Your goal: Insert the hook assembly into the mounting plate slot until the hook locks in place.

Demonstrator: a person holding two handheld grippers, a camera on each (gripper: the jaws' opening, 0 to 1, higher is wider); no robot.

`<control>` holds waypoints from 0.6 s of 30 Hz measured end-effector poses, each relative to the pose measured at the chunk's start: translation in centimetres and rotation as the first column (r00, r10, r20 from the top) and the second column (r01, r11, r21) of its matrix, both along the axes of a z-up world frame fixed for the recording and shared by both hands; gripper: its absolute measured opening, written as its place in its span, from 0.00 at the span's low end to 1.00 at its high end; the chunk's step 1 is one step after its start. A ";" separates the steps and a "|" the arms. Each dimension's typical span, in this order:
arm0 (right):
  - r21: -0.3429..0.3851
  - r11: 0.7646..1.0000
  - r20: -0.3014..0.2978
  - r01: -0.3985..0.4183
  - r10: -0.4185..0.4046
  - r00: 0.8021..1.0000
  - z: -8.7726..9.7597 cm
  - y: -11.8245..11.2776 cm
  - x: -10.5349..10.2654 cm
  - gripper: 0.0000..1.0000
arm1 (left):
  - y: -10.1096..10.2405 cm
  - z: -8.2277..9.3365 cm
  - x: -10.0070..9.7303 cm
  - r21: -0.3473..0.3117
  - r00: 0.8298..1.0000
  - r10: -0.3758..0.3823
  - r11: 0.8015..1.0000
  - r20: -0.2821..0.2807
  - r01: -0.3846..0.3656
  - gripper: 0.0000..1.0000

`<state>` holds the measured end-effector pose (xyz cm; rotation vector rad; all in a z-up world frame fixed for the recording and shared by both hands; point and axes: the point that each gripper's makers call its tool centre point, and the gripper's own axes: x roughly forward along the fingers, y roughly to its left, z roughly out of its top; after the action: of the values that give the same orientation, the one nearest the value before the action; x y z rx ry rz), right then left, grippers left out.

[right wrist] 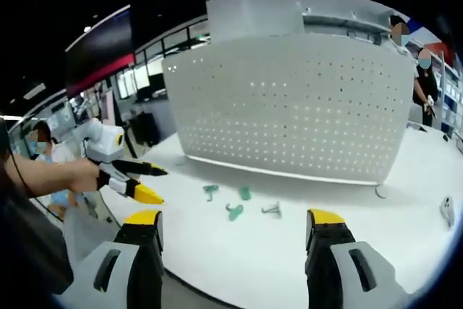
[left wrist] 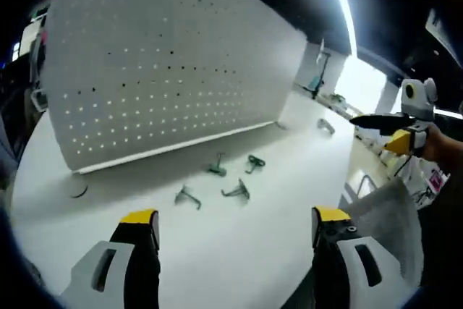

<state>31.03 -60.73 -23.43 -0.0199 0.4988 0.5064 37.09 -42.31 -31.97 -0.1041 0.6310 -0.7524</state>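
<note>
- Four small green-grey hooks lie loose on the white table [left wrist: 239, 251], near the foot of the board: one [left wrist: 217, 168], another [left wrist: 254, 162], a third [left wrist: 237, 192] and a fourth [left wrist: 187, 197], close together but apart from each other.
- In the right gripper view the same cluster of hooks [right wrist: 234, 211] lies in front of the board, none of them touching it.
- The white perforated mounting plate [left wrist: 166, 70] stands upright on the table behind the hooks; its rows of holes show light through them.
- The left claw [left wrist: 235, 229] is above the near table edge, jaws wide apart and holding nothing.
- The right claw [right wrist: 233, 231] is also spread wide and empty, short of the hooks.
- The left claw shows in the right gripper view [right wrist: 148, 181], held by a hand, its yellow-tipped jaws slightly parted.
- One more small metal piece [left wrist: 325, 127] lies farther right on the table.
</note>
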 end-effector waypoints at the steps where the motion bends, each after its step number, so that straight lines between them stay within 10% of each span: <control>1: 0.001 1.000 -0.004 0.000 0.000 1.000 -0.1 0.0 0.0 0.82 | -0.3 -0.3 0.5 0.005 1.000 -0.004 1.000 -0.002 0.004 0.85; 18: -0.007 0.999 -0.054 0.039 -0.039 0.998 -2.4 -1.5 -0.6 0.80 | 0.6 -5.7 5.2 0.015 0.996 0.074 0.997 -0.059 -0.073 0.53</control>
<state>30.43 -62.23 -25.80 -0.0022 0.5528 0.4685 42.29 -41.72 -37.62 -0.1378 0.6847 -0.6759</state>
